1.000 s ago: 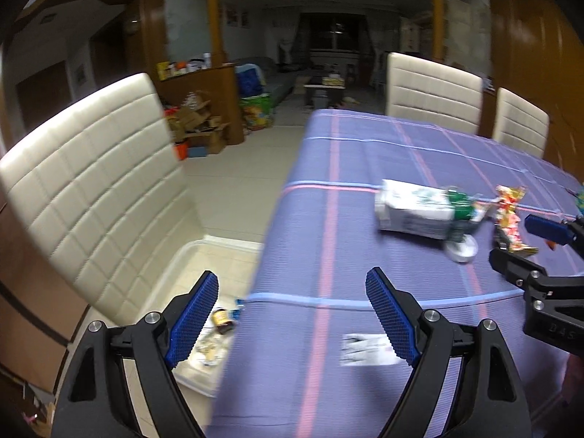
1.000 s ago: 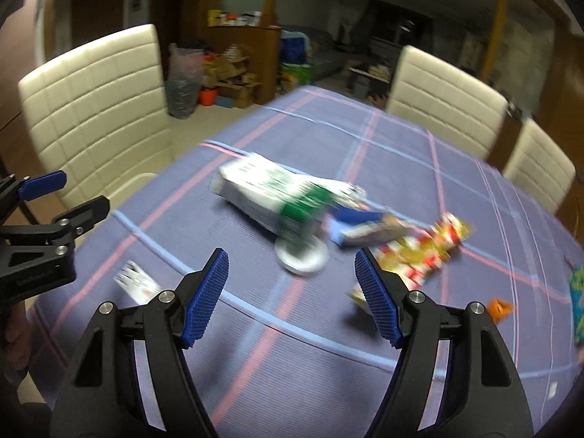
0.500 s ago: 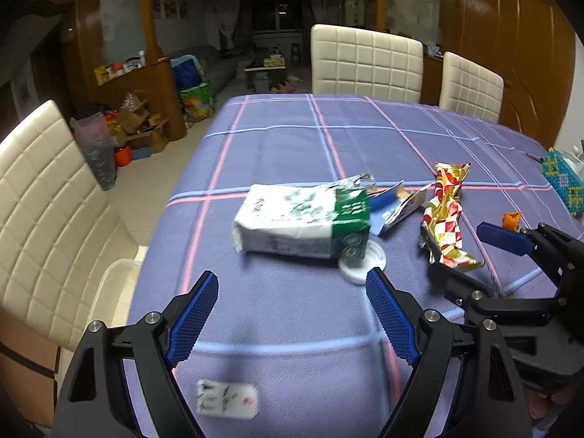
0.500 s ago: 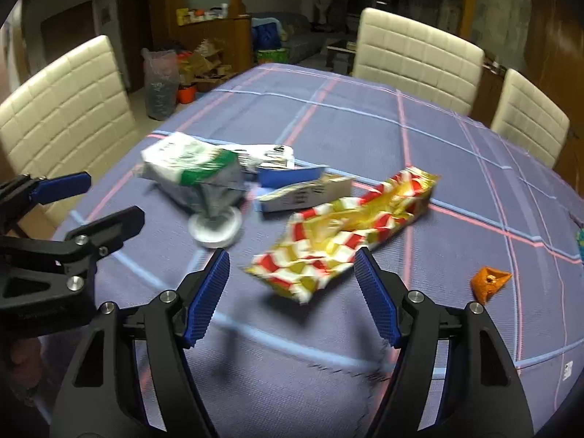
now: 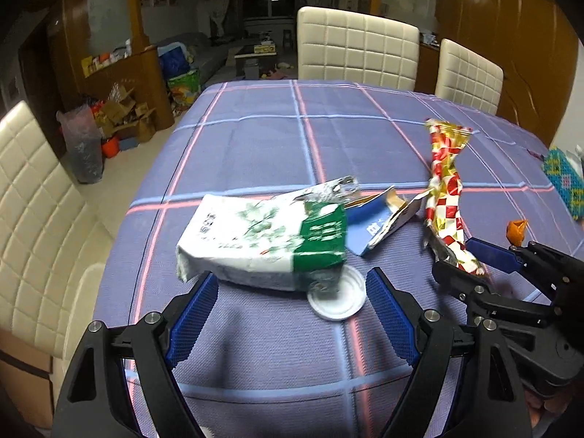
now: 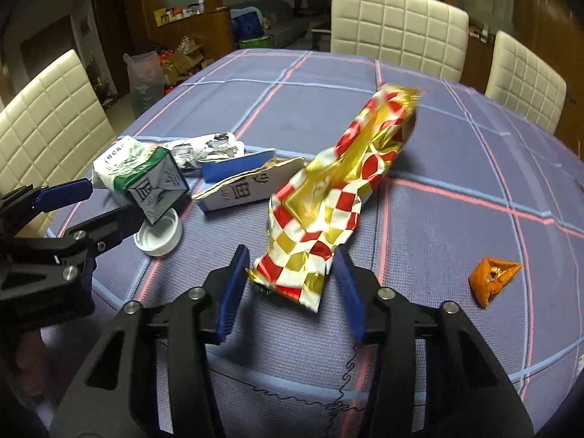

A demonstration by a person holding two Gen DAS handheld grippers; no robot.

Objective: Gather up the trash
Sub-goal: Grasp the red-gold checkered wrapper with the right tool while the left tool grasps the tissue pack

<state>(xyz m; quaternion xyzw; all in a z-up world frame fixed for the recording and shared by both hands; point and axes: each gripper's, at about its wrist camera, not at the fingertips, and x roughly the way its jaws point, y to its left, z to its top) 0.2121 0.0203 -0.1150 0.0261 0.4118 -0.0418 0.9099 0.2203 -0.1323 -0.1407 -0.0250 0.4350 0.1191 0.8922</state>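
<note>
Closing around the near end of a red-and-gold checkered snack wrapper (image 6: 330,197) on the desk (image 6: 456,168), the right gripper (image 6: 290,284) narrows while the left gripper (image 5: 292,304) spreads wide before a green-and-white carton (image 5: 266,242).

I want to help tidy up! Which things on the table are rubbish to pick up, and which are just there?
Rubbish:
green and white bag
white lid
torn blue box
red and gold wrapper, between the closing right gripper fingers
orange scrap

Just there:
tablecloth
chairs
colourful knitted thing
</note>
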